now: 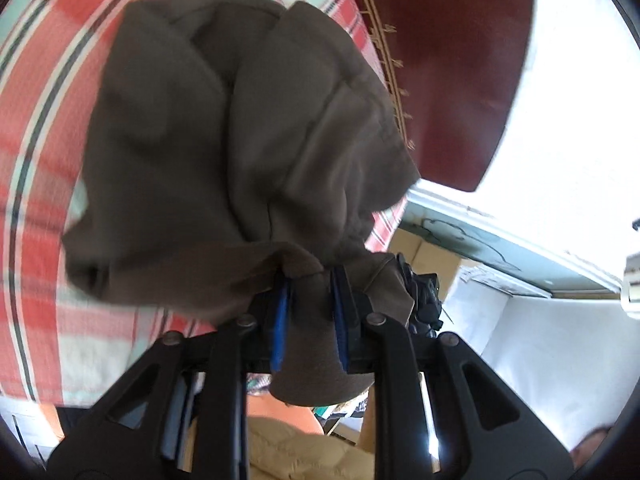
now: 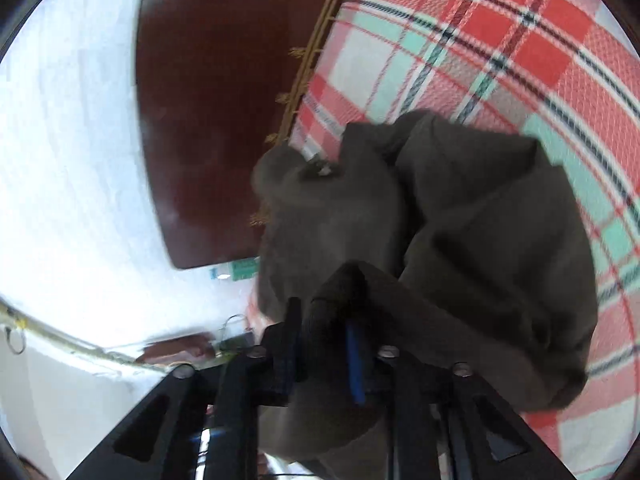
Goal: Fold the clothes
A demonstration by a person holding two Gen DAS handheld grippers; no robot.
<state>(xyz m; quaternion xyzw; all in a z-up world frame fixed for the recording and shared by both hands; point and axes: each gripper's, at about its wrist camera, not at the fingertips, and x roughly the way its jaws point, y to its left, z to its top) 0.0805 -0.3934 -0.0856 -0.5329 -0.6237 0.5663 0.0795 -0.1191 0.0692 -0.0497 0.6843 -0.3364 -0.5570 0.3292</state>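
Note:
A brown garment (image 1: 224, 140) hangs bunched in the air over a red, white and mint plaid bed cover (image 1: 44, 112). My left gripper (image 1: 310, 284) is shut on one edge of the brown garment, cloth pinched between its blue pads (image 1: 280, 320). In the right wrist view the same brown garment (image 2: 460, 220) drapes in folds over the plaid cover (image 2: 500, 40). My right gripper (image 2: 324, 312) is shut on another edge of it, with cloth bunched over and between the fingers.
A dark red wooden headboard (image 1: 452, 72) with gold trim stands at the bed's end, also in the right wrist view (image 2: 216, 120). A bright white wall (image 2: 68, 160) lies beyond. Cardboard boxes (image 1: 432, 256) and a tan quilted item (image 1: 304, 452) sit beside the bed.

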